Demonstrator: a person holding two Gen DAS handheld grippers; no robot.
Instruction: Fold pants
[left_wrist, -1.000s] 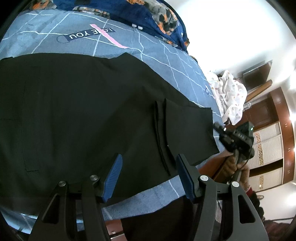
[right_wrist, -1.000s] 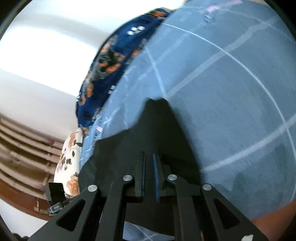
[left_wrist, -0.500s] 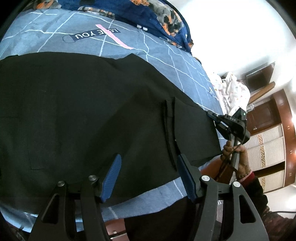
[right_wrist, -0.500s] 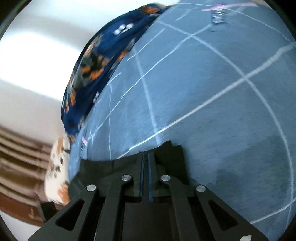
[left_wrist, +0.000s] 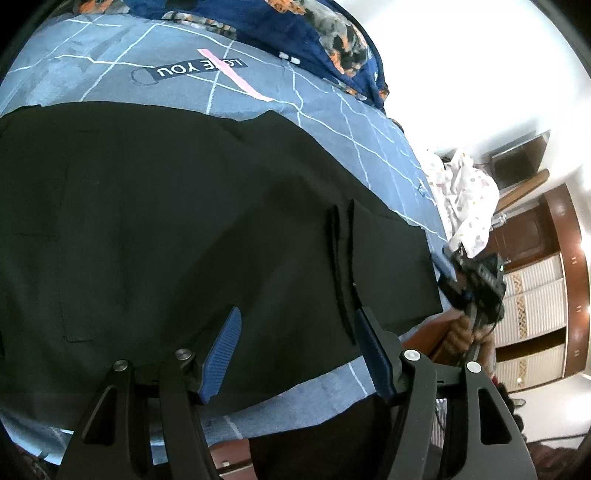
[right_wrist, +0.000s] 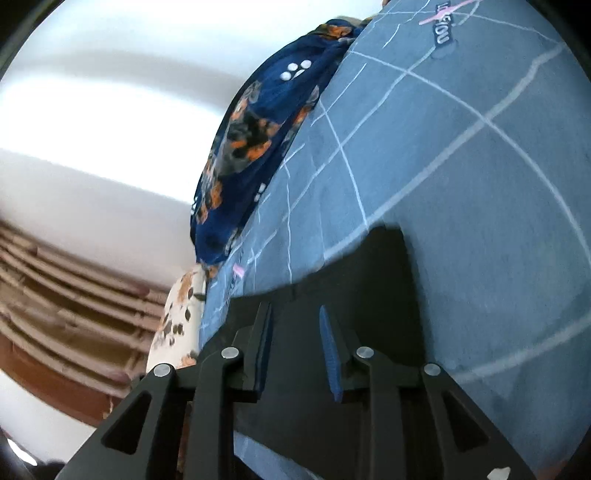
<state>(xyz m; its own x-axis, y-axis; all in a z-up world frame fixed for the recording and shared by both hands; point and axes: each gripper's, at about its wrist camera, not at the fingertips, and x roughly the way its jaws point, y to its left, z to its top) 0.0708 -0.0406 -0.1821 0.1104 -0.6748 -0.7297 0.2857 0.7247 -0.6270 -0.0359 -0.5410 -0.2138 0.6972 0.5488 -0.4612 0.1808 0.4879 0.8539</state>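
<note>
Black pants (left_wrist: 177, 229) lie spread flat on the blue grid-patterned bedsheet (left_wrist: 332, 122). Their folded leg end (left_wrist: 391, 266) reaches toward the bed's right edge. My left gripper (left_wrist: 297, 314) hovers open over the pants' near edge, with nothing between its blue pads. My right gripper (left_wrist: 452, 273), held in a hand, sits just off the leg end at the right. In the right wrist view my right gripper (right_wrist: 295, 314) is opening its jaws, and the black leg end (right_wrist: 351, 277) lies flat on the sheet beneath them, with the pads not pressing on it.
A dark blue floral blanket (left_wrist: 325, 33) is bunched along the far side of the bed. A white dotted cloth (left_wrist: 465, 192) hangs past the right edge, before a wooden wardrobe (left_wrist: 535, 295). A floral pillow (right_wrist: 177, 317) lies beyond the leg end.
The right gripper, earlier shut on the raised leg end, has set it down flat on the sheet and parted its jaws. The left gripper has stayed where it was.
</note>
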